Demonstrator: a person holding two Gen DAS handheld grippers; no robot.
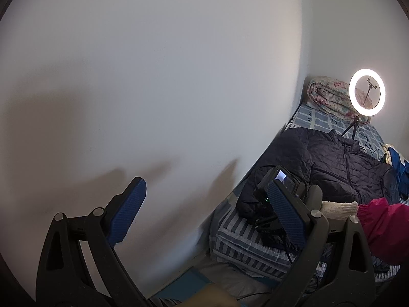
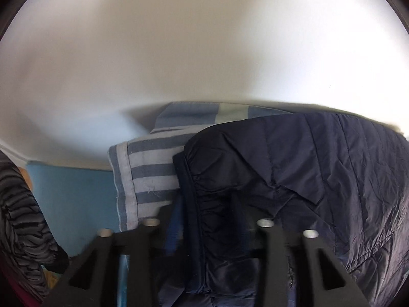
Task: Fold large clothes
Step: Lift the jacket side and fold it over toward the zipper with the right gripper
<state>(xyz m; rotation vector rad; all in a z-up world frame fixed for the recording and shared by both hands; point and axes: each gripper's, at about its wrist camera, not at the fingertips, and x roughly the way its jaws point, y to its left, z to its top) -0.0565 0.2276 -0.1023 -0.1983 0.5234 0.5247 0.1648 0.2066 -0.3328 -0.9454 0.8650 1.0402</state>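
Observation:
A dark navy quilted jacket (image 1: 340, 168) lies spread on the bed, zipper up. In the right wrist view the jacket's hem (image 2: 268, 179) fills the lower right. My left gripper (image 1: 204, 209) is open and empty, held up in front of the white wall, left of the bed. My right gripper (image 2: 207, 220) is at the jacket's lower edge, and dark fabric lies between its fingers, which are blurred and mostly hidden. The right gripper also shows in the left wrist view (image 1: 281, 194), held by a hand in a white glove (image 1: 337, 208).
The bed has a blue and white striped sheet (image 2: 148, 179) against a white wall. A rolled floral quilt (image 1: 327, 97) and a lit ring light (image 1: 367, 91) on a small tripod stand at the bed's far end. Blue clothing (image 1: 398, 166) lies at the right edge.

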